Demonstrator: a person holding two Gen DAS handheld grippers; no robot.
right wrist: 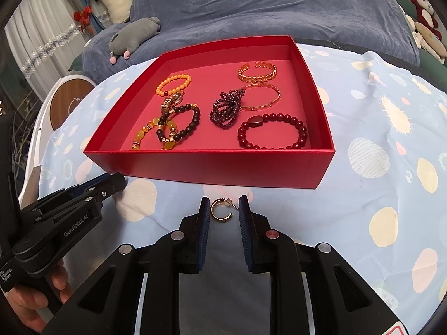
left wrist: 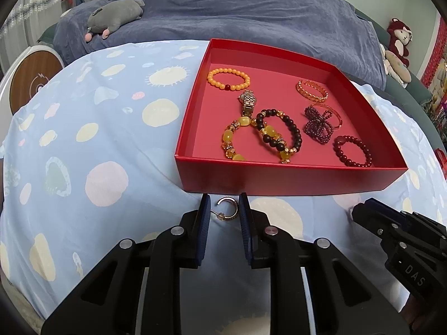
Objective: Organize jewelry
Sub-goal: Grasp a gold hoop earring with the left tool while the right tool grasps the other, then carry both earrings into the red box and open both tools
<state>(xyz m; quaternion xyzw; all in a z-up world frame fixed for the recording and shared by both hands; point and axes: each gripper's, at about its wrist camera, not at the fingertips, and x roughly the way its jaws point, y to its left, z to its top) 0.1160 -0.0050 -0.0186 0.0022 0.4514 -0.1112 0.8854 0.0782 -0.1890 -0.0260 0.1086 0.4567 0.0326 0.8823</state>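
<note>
While grippers flank earrings (left wrist: 227,210), red box (left wrist: 290,177) stands ahead.

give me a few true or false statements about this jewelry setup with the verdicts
1. The orange bead bracelet lies inside the red box. True.
2. The watch lies outside the box on the patterned cloth. False: it is in the box, among the bracelets.
3. A small hoop earring sits between the fingers of each hand-held gripper. True: one earring in the left hand-held gripper, the other earring in the right hand-held gripper.
4. The dark red bead bracelet hangs over the box's rim. False: it lies flat on the box floor, near the front wall.
</note>
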